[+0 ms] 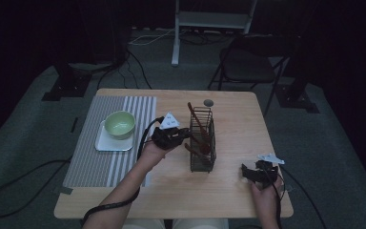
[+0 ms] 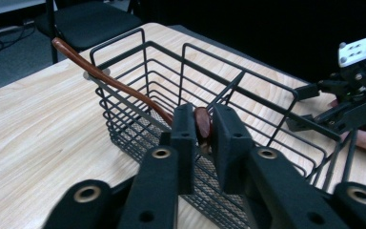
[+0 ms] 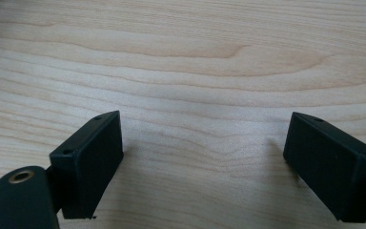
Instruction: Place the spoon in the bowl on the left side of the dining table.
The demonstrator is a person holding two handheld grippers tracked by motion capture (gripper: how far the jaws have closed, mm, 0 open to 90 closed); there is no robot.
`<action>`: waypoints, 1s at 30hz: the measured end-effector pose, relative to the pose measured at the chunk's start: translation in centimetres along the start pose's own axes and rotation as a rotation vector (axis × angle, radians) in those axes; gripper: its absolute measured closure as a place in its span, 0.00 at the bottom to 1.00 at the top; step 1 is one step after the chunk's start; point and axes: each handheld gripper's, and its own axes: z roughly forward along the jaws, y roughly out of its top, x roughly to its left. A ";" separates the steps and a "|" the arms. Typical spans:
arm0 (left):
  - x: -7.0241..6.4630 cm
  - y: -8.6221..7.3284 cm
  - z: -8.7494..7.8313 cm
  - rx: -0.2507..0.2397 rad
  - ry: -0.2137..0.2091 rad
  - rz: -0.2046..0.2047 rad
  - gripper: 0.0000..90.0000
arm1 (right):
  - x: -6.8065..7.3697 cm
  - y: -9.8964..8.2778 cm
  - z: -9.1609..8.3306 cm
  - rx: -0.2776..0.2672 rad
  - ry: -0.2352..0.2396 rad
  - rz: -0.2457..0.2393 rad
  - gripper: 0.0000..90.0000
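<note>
As its fingers (image 2: pixel 186 138) pinch a brown wooden spoon (image 2: pixel 201 125) at the rim of the black wire basket (image 2: pixel 267 102), the left gripper (image 2: pixel 203 143) reaches mid-worktop (image 2: pixel 38 124); the right gripper (image 3: pixel 202 162), fingers spread, rests near the right front edge.

The high view looks forward and down over the whole wooden table (image 1: pixel 228 191), from far off. The left gripper view sits low and close against the wire basket (image 2: pixel 228 95), facing across the table toward the right gripper (image 2: pixel 348 102). The right gripper view looks steeply down, close, at bare tabletop (image 3: pixel 181 62)
</note>
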 end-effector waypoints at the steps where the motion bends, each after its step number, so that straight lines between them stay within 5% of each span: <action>1: -0.1 0.0 0.0 0.000 0.004 0.004 0.92 | 0.0 0.0 0.0 0.000 0.000 0.000 0.14; 8: -0.1 0.2 -0.2 -0.032 0.007 -0.017 0.93 | 0.0 0.0 0.0 0.000 0.000 0.000 0.14; 16: -0.6 1.3 -1.2 -0.036 0.031 0.013 0.93 | 0.0 0.0 0.0 0.000 0.000 0.001 0.14; 30: -1.0 2.6 -3.5 -0.056 0.005 0.036 0.93 | 0.0 0.0 0.0 0.000 0.000 0.001 0.14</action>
